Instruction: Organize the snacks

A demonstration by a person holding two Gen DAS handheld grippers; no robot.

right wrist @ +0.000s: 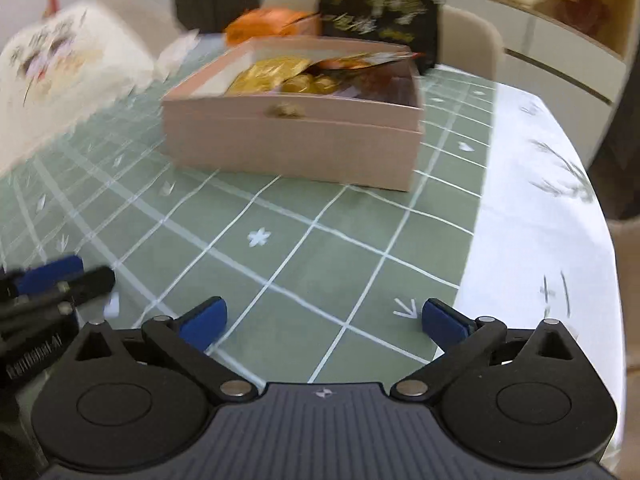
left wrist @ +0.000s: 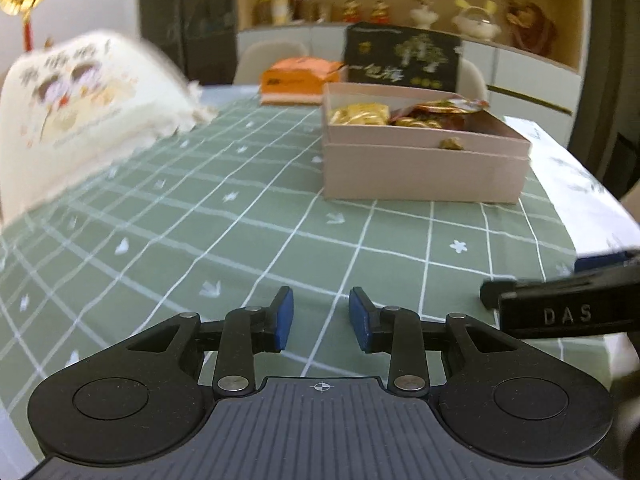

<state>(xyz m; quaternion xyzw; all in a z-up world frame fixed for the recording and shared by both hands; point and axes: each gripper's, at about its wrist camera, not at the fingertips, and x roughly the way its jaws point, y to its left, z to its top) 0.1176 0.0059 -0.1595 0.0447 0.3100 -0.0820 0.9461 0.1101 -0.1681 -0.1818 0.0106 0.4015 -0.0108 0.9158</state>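
Left gripper (left wrist: pixel 321 322): narrow gap between blue pads, nothing held, low over green checked tablecloth (left wrist: pixel 248 216).

Right gripper (right wrist: pixel 323 326): spread wide, nothing held; visible also in left view at 3 o'clock as a black bar.

Pink box (left wrist: pixel 420 164): open-topped, at 1 o'clock in left view, at 12 o'clock in right view, well apart from both tools. Contents: gold-wrapped snacks (right wrist: pixel 272 74) toward its left side, red-orange packet (right wrist: pixel 360 60) toward its right rear, both lying inside.

Handling, judged: foil and film wrappers likely light, crinkly, slippery, crushable under a hard squeeze; best taken by a sealed edge or a flat side, not the puffed middle. Box likely stiff card, light, apt to slide on cloth if nudged.

White printed bag (left wrist: pixel 80 96): 10 o'clock, blurred, soft-looking.

Orange box (left wrist: pixel 300 80) and black printed bag (left wrist: pixel 404 60): 12 o'clock, behind pink box.

Left view only: shelf with figurines (left wrist: pixel 424 12), sharp enough to read. Right view only: white cloth strip (right wrist: pixel 536 208) along the table's right edge in full, box interior seen from higher up, left gripper's pad at 9 o'clock.
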